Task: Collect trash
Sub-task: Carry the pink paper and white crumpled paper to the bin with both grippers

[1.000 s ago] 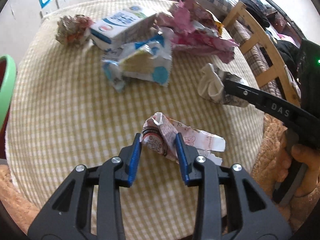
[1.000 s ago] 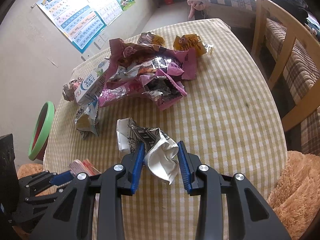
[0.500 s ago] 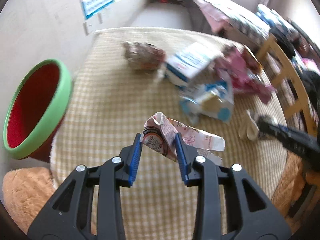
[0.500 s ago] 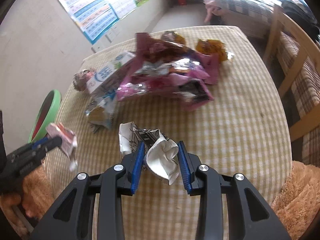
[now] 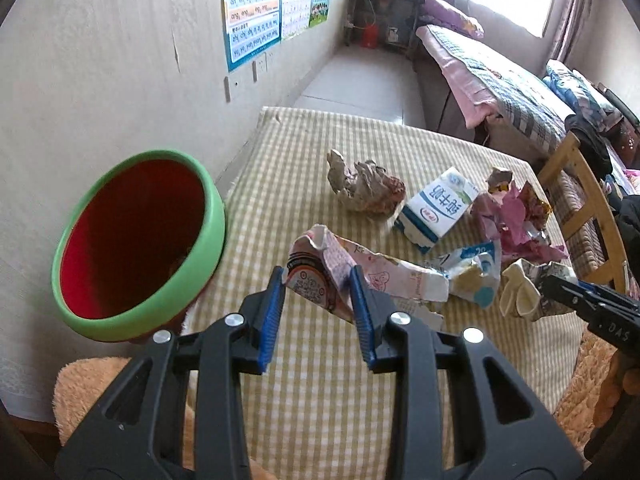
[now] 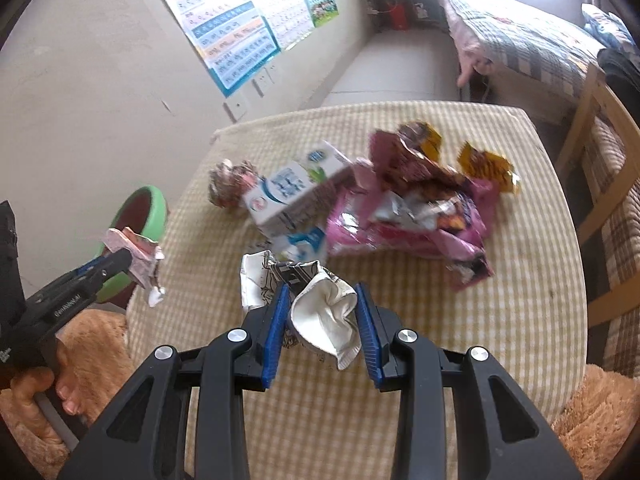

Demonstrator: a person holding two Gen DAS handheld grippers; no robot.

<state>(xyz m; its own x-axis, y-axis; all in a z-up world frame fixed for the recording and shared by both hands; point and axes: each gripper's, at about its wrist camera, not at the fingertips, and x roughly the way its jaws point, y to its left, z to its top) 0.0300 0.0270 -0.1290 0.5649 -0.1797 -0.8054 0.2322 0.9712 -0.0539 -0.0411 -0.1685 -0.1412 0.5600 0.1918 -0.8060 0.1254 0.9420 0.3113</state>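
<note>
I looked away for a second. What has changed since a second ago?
The left gripper, clamped on the pink wrapper, has swung left from over the table toward the green bin. The right gripper has kept its hold on the white wrapper. The milk carton and the other litter stayed on the table.

both the left gripper (image 5: 318, 286) and right gripper (image 6: 322, 308) are clamped on what they carry, each held by a hand.

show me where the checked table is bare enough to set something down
Free patches: the near strip of the yellow checked tablecloth in front of the pink foil wrappers, and the far corner behind the crumpled brown paper wad. The middle, around the white-and-blue milk carton, is crowded.
</note>
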